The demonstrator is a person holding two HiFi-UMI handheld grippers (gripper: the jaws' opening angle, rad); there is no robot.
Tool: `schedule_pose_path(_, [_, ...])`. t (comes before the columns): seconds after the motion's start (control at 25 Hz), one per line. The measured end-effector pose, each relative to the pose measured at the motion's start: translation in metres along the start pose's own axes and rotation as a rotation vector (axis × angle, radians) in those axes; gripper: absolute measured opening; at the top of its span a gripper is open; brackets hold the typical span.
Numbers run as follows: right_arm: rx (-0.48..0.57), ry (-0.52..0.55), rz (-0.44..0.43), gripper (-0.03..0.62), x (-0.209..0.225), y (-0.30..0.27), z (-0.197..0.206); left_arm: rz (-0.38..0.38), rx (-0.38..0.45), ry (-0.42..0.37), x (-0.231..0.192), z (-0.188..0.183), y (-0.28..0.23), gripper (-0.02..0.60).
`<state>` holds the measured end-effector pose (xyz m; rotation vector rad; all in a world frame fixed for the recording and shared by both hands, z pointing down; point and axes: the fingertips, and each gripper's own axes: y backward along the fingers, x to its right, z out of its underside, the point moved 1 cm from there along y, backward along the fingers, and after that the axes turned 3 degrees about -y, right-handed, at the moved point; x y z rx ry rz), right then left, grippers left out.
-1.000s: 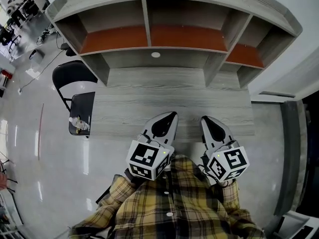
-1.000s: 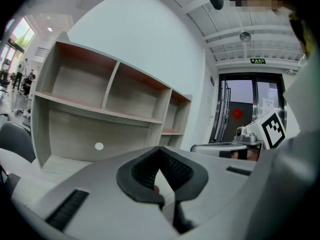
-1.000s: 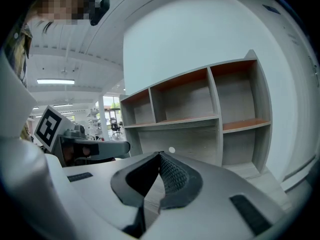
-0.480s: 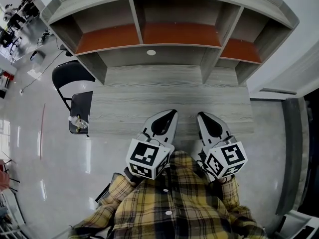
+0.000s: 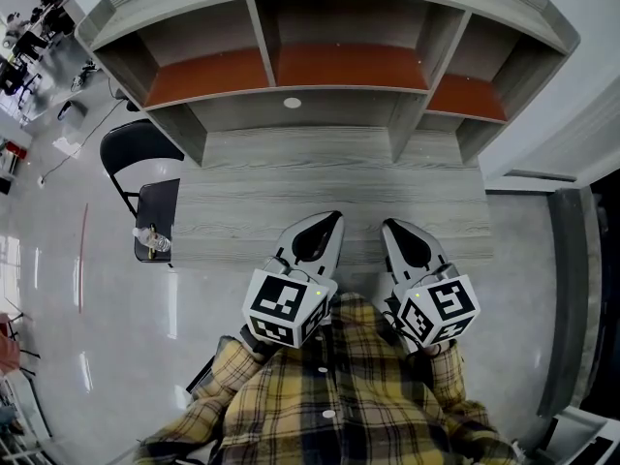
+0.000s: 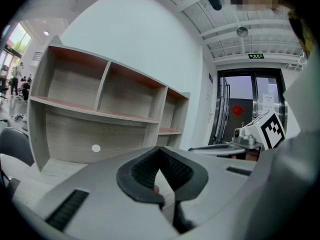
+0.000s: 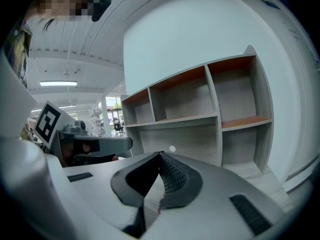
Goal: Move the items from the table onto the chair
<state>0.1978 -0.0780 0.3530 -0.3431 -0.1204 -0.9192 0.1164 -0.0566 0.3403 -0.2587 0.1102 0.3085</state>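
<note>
The left gripper (image 5: 335, 217) and the right gripper (image 5: 387, 226) are both clenched on nothing, above the near edge of the table (image 5: 339, 177). Its top looks bare. A small pale item (image 5: 153, 241) lies on the chair (image 5: 161, 201), at the left. I judge nothing remains to carry, so it is best to hold both grippers quiet.

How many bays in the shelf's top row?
3: left bay, middle bay, right bay, side by side above the orange boards. None looks hidden.
</note>
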Motion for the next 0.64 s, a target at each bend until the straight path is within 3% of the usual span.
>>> schedule_pose_path(0.64, [-0.021,0.005,-0.012,0.017,-0.018,-0.004,0.008,0.006,-0.004,-0.003,-0.006,0.003,0.013,0.003])
